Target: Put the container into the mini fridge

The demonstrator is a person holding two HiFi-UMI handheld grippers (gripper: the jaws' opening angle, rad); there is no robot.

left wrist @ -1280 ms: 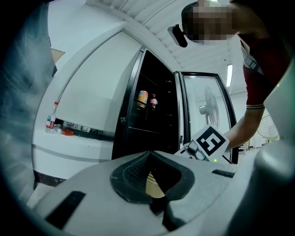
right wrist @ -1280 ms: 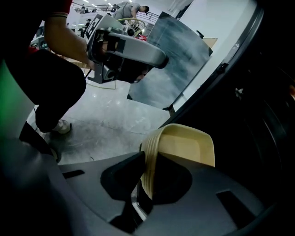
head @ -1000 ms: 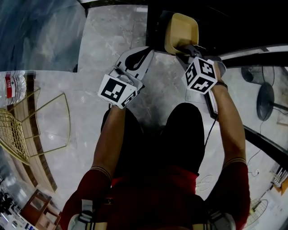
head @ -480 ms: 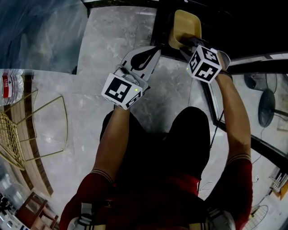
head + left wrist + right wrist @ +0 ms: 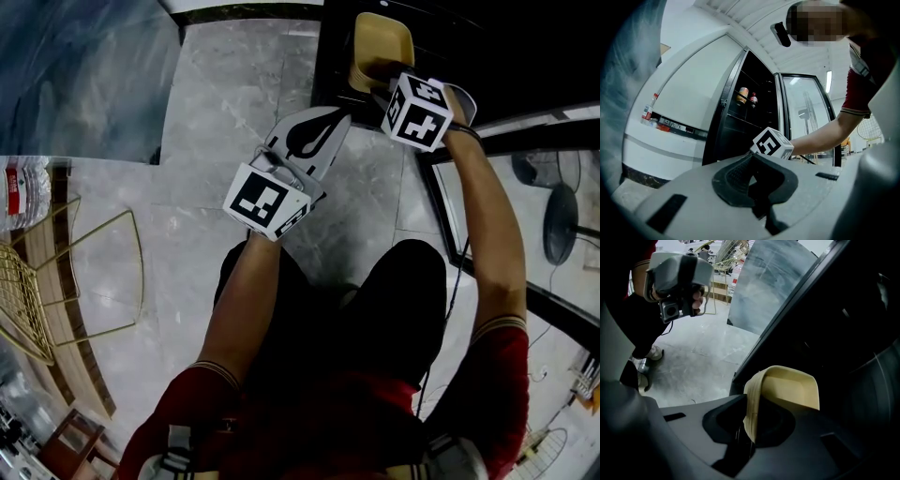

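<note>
Stone floor [image 5: 234,112] fills the frame's left. My right gripper [image 5: 749,420] clamps the tan container [image 5: 787,390] by its rim, long axis pointing up-frame into the dark mini fridge [image 5: 516,47]. My left gripper [image 5: 337,117] is closed and empty.

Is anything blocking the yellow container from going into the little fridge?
Nothing that shows. The glass door stands open to the side. The right tongs hold the yellow container by its rim, right at the mini fridge's dark opening. Deeper inside is too dark to see.

Right tongs [image 5: 379,84] hold the tan container [image 5: 381,39] at the open fridge [image 5: 334,58].
</note>
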